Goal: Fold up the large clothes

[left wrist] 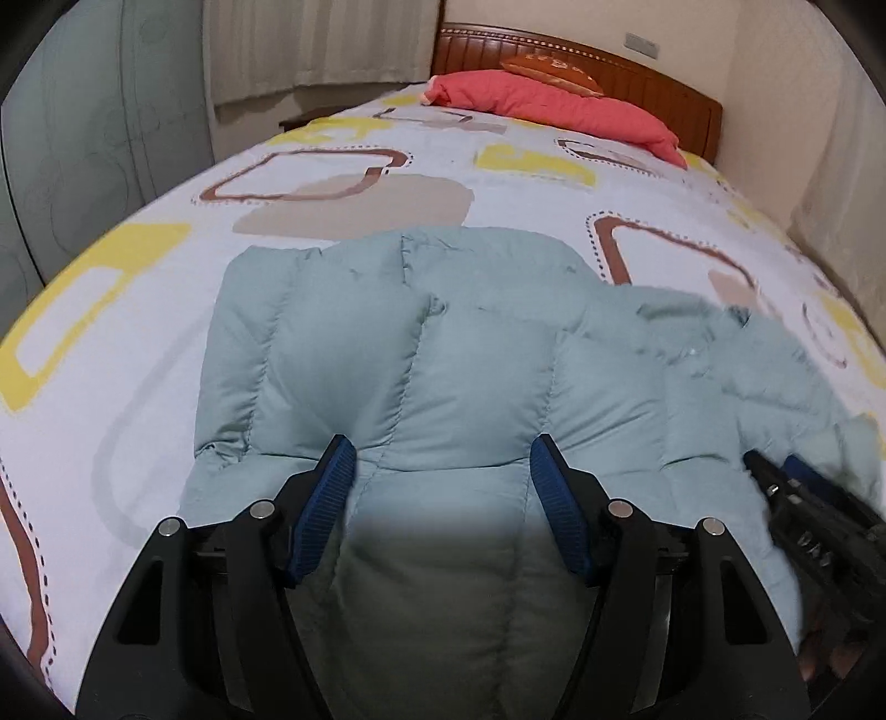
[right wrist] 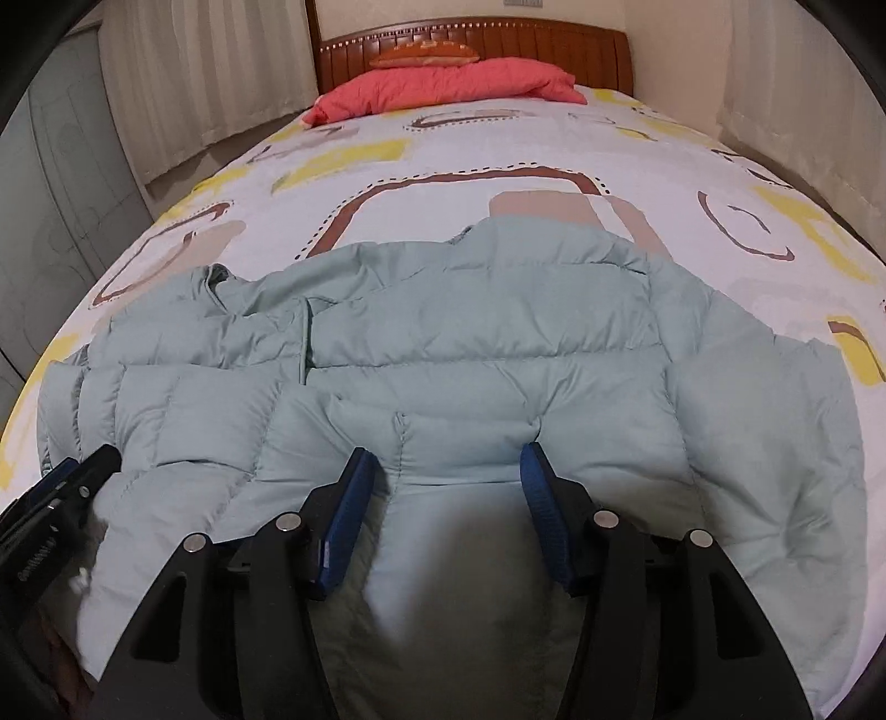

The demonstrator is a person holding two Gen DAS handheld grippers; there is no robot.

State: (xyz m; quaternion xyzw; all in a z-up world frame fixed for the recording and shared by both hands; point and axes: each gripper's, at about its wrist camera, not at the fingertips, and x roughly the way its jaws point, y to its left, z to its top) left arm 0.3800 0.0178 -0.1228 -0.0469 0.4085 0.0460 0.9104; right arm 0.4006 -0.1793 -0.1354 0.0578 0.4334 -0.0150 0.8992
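We are holding a pale green puffer jacket (left wrist: 443,360) by its near edge while it is lying spread across the foot half of the bed (left wrist: 138,310), well short of the pink pillow (left wrist: 554,105) that is resting against the wooden headboard (left wrist: 637,72). Taking that pillow as our landmark, the jacket is sitting far from it on the patterned bedcover, with bare cover between the two, so we are judging that the open stretch toward the pillow is being kept as room for the fold to land. Our left claw (left wrist: 443,459) is standing with its blue pads apart, a quilted panel bulging up between them; the fabric is filling the gap, and the pads look to be pressing into its sides, so we are reading this as a grip on a thick bunch of padding rather than an empty opening. Our right claw (right wrist: 448,465) is doing the same on the side of the jacket farther from the curtain (left wrist: 310,44), its pads spread around another puffed section of the hem. We are gripping at two points side by side, it seems, because a bulky garment would sag or twist if lifted from one spot. In each view the other claw is showing at the frame edge, blurred. The jacket's sleeve (right wrist: 775,443) is lying out flat on the side away from the pillow's pointed end.
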